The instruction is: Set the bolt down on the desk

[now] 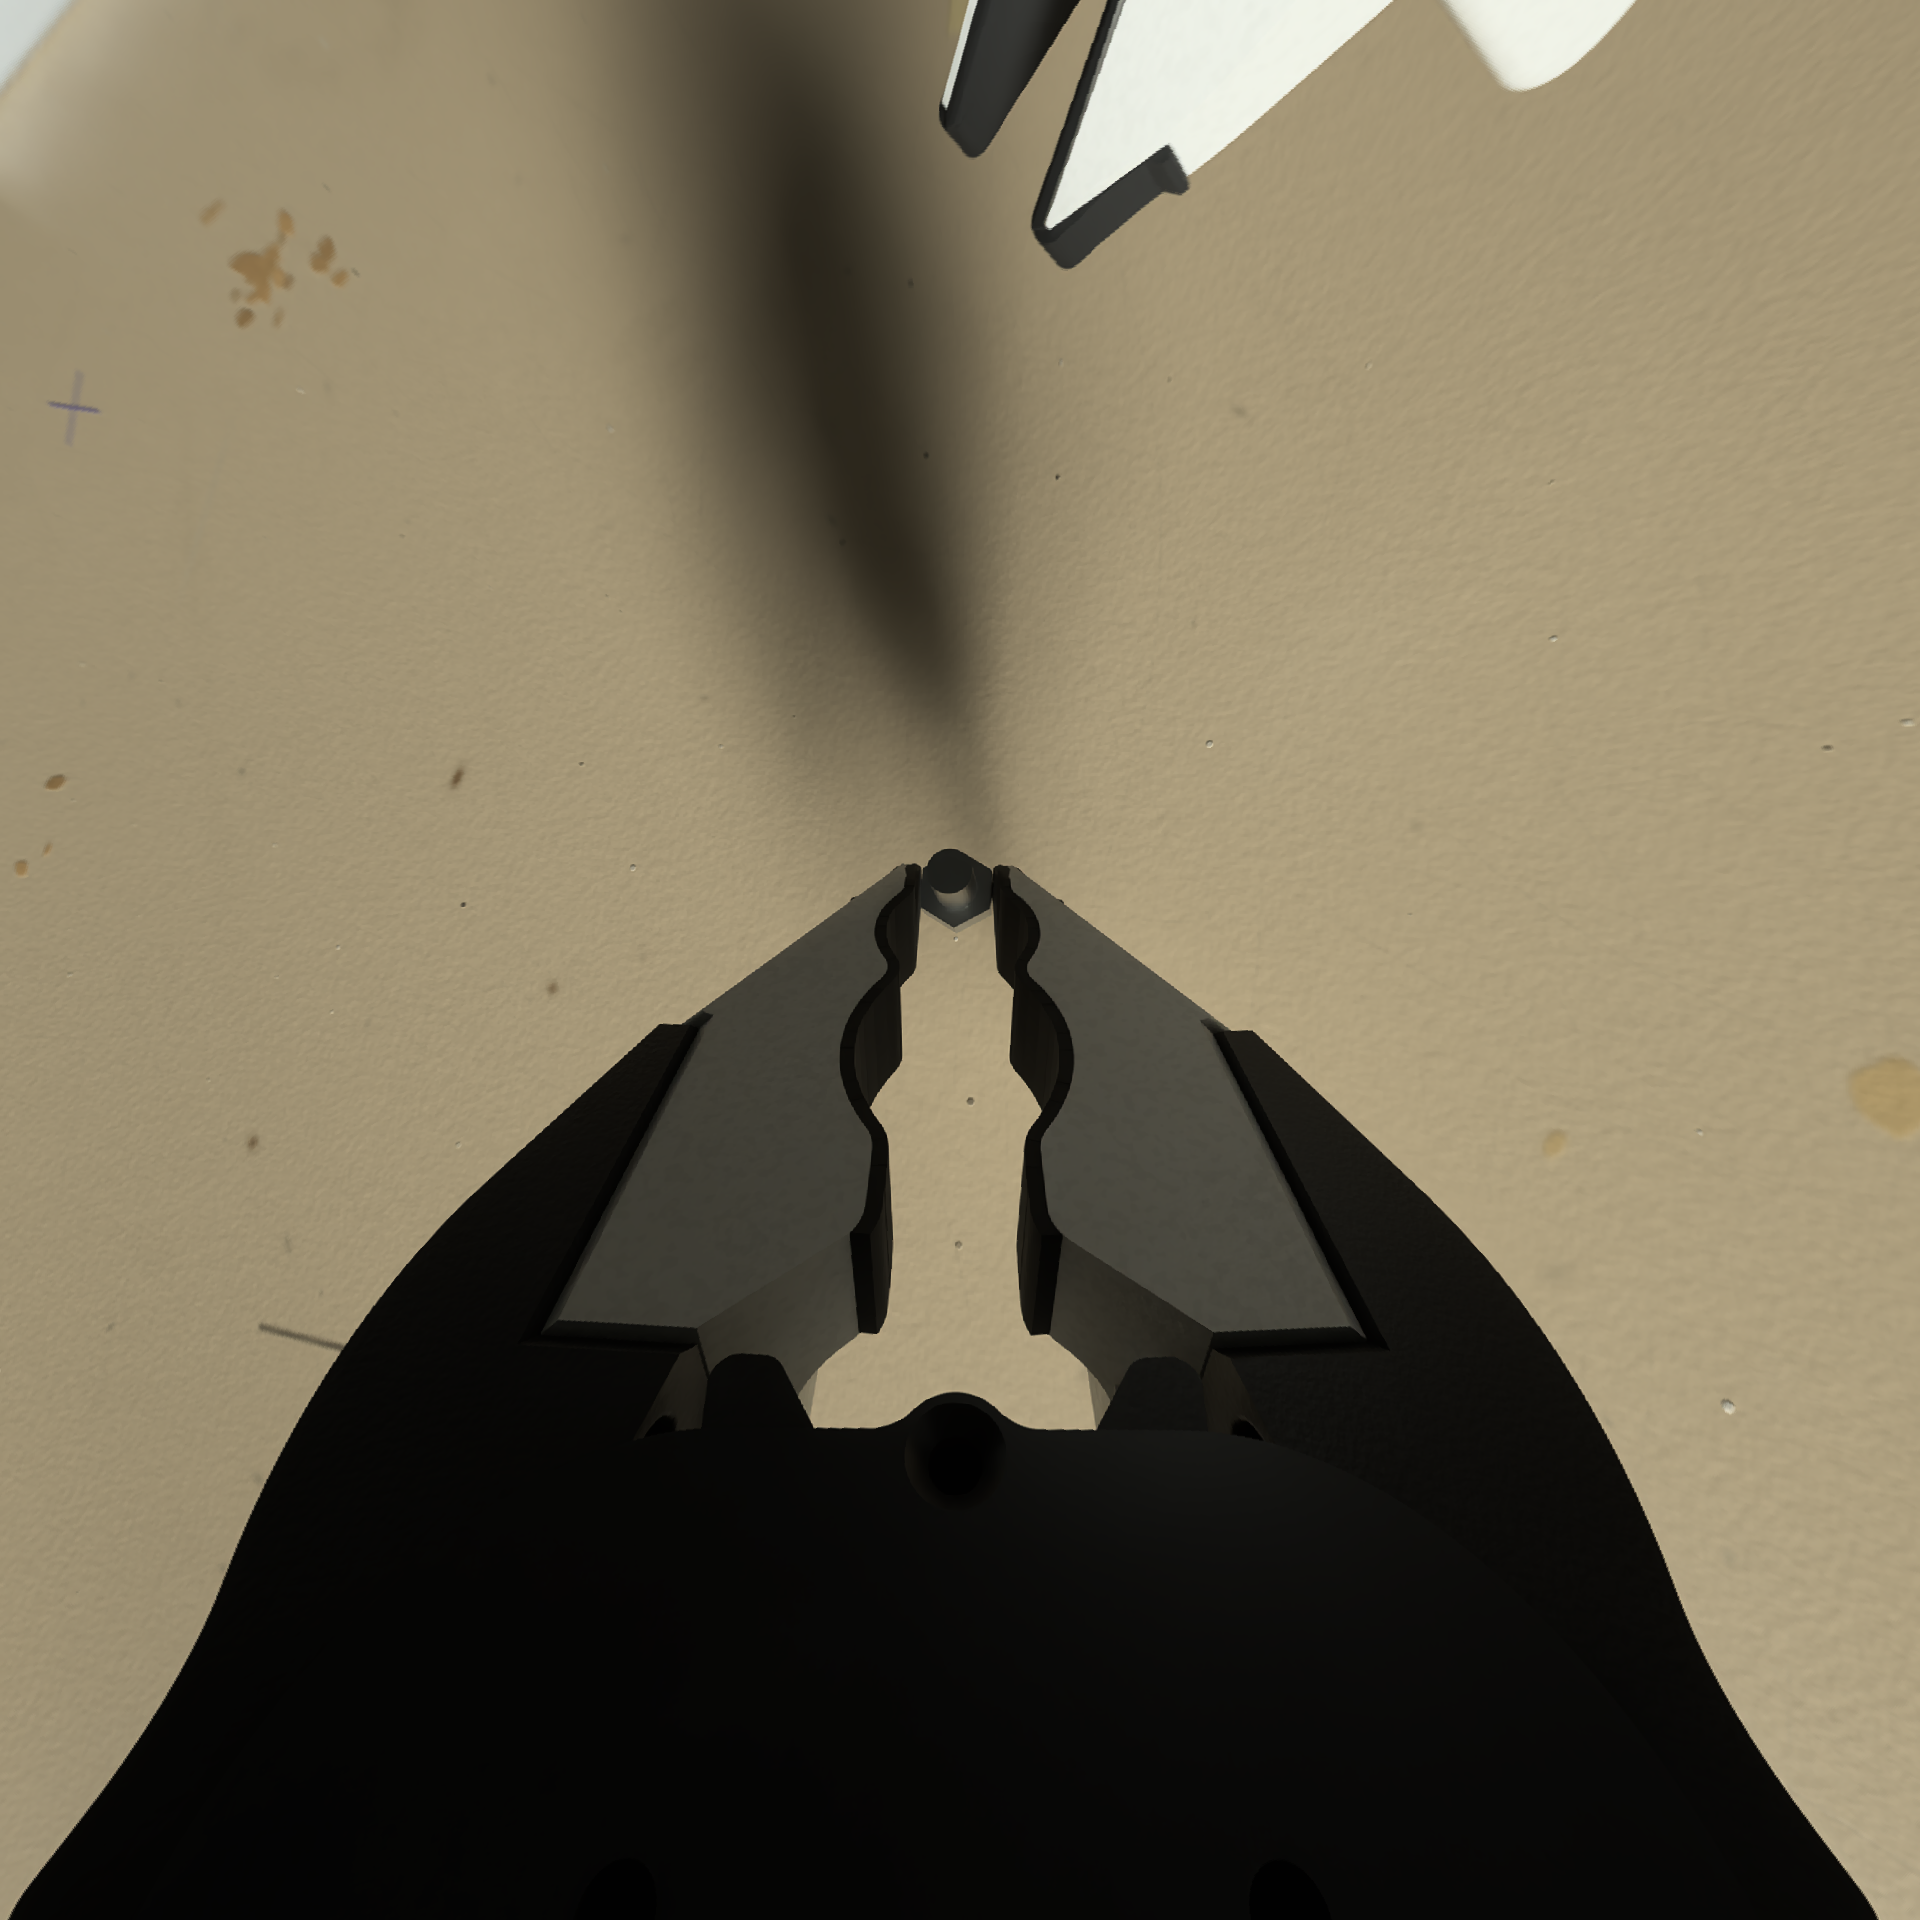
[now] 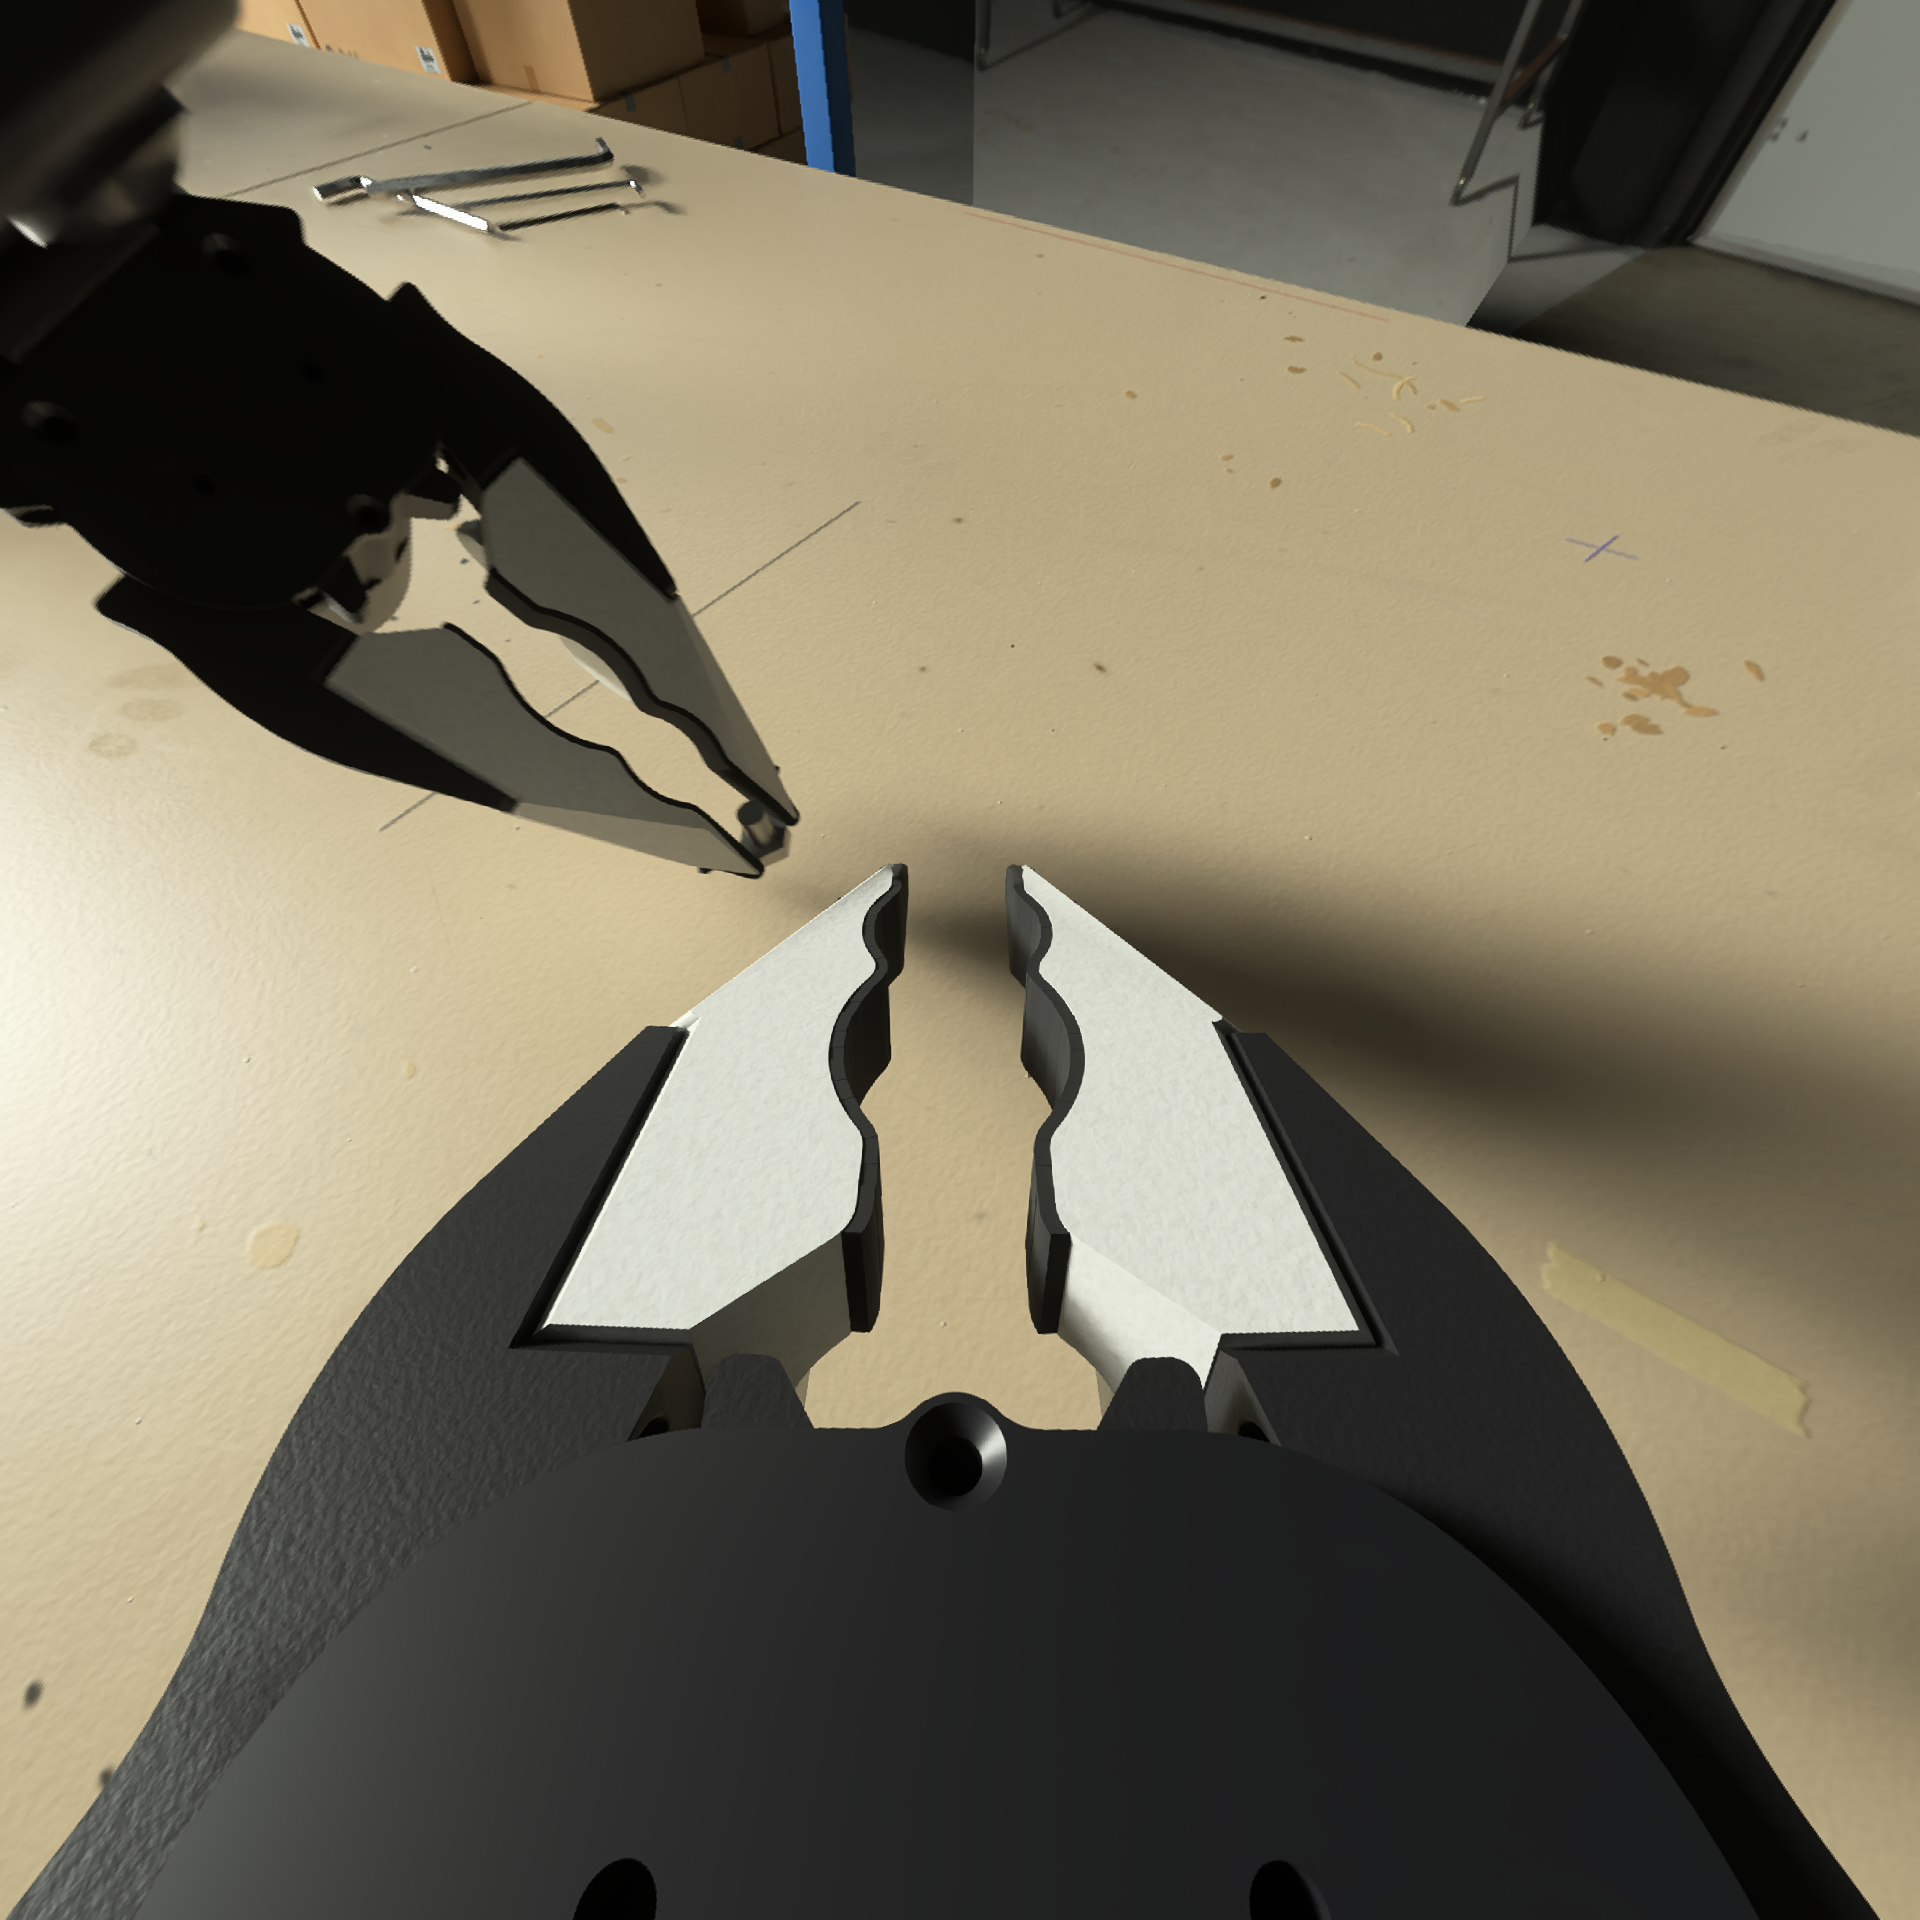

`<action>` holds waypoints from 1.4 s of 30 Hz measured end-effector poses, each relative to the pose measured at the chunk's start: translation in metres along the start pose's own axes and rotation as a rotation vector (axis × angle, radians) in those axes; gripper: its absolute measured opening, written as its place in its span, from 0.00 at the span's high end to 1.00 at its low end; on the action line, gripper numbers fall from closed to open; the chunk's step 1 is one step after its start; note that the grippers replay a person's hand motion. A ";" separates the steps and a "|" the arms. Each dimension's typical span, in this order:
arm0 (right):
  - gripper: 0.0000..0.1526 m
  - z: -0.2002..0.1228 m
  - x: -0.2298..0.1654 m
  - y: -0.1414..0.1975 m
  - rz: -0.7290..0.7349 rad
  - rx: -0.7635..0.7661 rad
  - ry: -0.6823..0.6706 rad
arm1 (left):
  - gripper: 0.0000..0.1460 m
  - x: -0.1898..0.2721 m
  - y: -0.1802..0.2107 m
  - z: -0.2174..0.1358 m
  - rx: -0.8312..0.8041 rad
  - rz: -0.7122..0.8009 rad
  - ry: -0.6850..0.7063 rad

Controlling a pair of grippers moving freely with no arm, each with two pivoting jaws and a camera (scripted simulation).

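The bolt [image 1: 948, 891] is pinched at the tips of the left tongs [image 1: 951, 883], low over the tan worktop [image 1: 1455, 727], so the lowering step is judged nearly done. A slight descent and a release are called for next. The right tongs [image 2: 956, 883] are held empty and parted close by, while metal keys [image 2: 488, 192] are seen well apart

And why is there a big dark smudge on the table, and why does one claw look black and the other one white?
In the left wrist view the smudge is a soft-edged shadow on the desk, narrowing toward the bolt between the left gripper tips; that gripper is unlit, so it looks black. In the right wrist view light falls on the right gripper, so its fingers look white, with a shadow spreading right.
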State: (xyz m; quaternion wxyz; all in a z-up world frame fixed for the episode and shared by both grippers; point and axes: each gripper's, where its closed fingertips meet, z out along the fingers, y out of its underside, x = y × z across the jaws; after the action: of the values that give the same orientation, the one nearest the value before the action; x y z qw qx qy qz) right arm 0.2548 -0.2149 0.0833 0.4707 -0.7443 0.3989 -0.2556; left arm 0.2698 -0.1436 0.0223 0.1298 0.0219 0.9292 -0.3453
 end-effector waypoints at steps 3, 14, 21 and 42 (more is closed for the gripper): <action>0.88 0.001 -0.003 0.006 0.021 0.001 -0.016 | 0.91 -0.003 0.001 0.009 -0.046 0.011 -0.031; 0.88 0.002 0.000 0.011 0.032 0.023 -0.019 | 0.88 -0.006 0.000 0.011 -0.052 -0.050 -0.033; 0.89 -0.004 0.002 0.011 0.027 0.046 -0.005 | 0.90 -0.011 -0.009 -0.016 0.081 -0.075 -0.061; 0.81 0.055 0.003 -0.011 -0.101 0.118 -0.005 | 0.85 -0.028 0.001 -0.041 0.265 0.015 -0.400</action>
State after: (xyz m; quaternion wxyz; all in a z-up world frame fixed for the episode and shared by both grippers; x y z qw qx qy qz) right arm 0.3018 -0.1872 0.0700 0.5010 -0.7352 0.3439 -0.3004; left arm 0.2874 -0.1153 0.0582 0.3100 -0.0230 0.8313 -0.4607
